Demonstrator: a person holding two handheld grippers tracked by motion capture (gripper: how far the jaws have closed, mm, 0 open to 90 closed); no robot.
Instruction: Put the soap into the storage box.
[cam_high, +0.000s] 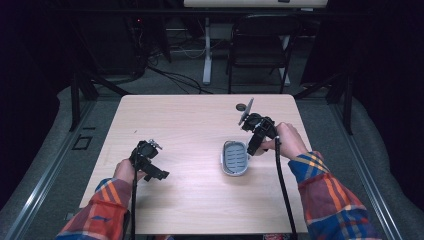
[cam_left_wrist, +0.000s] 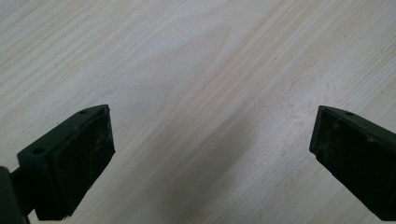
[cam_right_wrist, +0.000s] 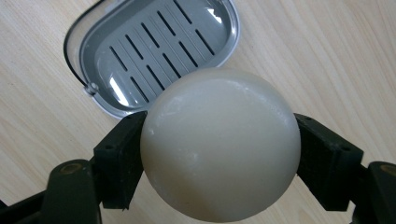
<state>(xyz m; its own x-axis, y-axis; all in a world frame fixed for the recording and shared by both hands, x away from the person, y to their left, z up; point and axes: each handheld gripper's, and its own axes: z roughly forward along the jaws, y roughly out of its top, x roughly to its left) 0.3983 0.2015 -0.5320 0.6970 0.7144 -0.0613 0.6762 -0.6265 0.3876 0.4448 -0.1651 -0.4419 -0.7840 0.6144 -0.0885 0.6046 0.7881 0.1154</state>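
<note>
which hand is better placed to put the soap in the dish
Right. The right tool already clamps the soap and hangs next to the grey dish. The left tool is open, holds nothing, and sits far across the table.

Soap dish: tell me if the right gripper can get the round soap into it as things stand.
Probably yes. The right gripper holds the round soap clamped between its jaws just beside the soap dish, whose slotted tray lies open and empty; the left gripper is far off, open over bare table.
</note>
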